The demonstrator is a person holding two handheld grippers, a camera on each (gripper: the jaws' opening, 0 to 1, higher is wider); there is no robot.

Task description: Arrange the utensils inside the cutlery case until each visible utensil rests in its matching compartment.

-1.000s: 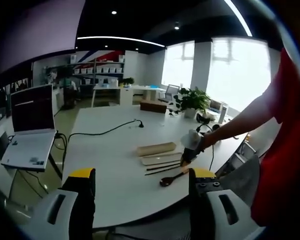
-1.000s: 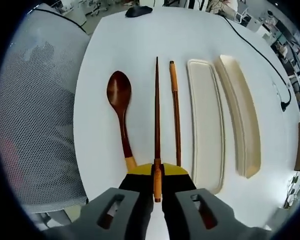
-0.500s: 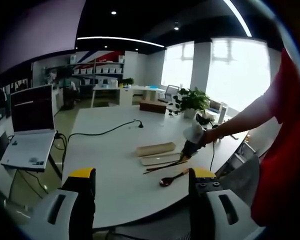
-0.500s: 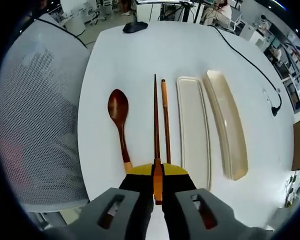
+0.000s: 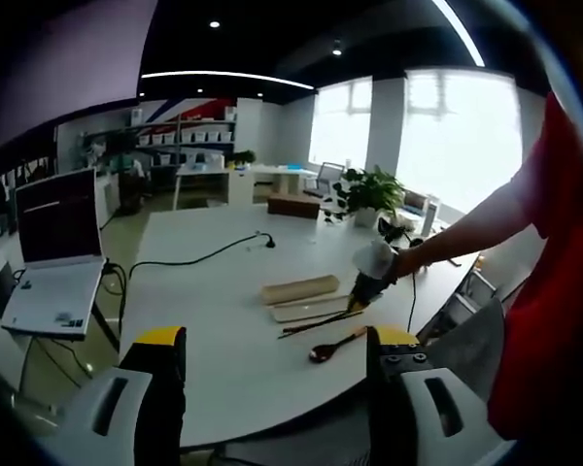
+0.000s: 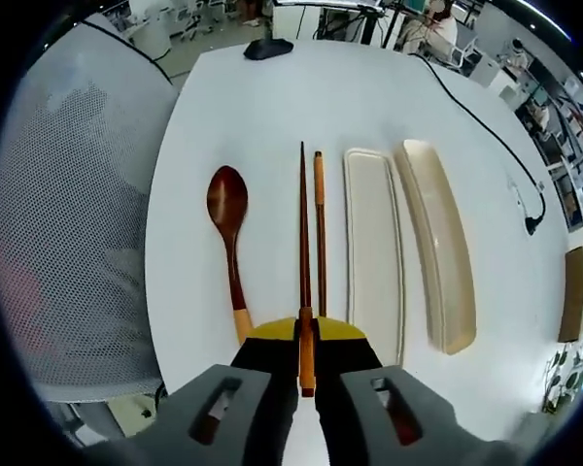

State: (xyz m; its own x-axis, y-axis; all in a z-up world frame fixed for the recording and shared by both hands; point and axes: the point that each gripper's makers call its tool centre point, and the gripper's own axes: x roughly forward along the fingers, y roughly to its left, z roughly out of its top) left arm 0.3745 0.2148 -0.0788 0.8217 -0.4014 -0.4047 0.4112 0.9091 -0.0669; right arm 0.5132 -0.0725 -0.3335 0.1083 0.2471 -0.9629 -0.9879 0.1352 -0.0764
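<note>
So the right hand-held gripper (image 6: 305,354) is clamping down on the orange end of one chopstick (image 6: 303,233), jaws squeezed tight around it, and the stick is running straight away from the jaws over the white tabletop (image 6: 369,97); from the left gripper view it's looking tilted, far tip down near the surface. The second chopstick (image 6: 319,228) is lying right beside it, nearly parallel, flat on the tabletop. On the other side of the held stick, the dark wooden spoon (image 6: 230,238) is lying bowl-away, handle pointing back toward the near edge. Past the loose chopstick, the cutlery case tray (image 6: 373,252) is sitting lengthwise, and its lid (image 6: 437,243) is lying just beyond that, close alongside; can't tell if they're touching. Both are sitting with nothing in them. A mesh chair back (image 6: 68,214) is pushed up by the edge next to the spoon. The left hand-held gripper (image 5: 277,374) is hanging back well off the near edge, jaws spread wide with nothing between them, looking at the same lot: right hand-held gripper (image 5: 367,282) in a person's hand, spoon (image 5: 332,347), tray (image 5: 306,311) and lid (image 5: 299,288) lined up. A black cable (image 5: 199,257) is snaking across the tabletop toward a laptop (image 5: 53,248) off the far side edge.
</note>
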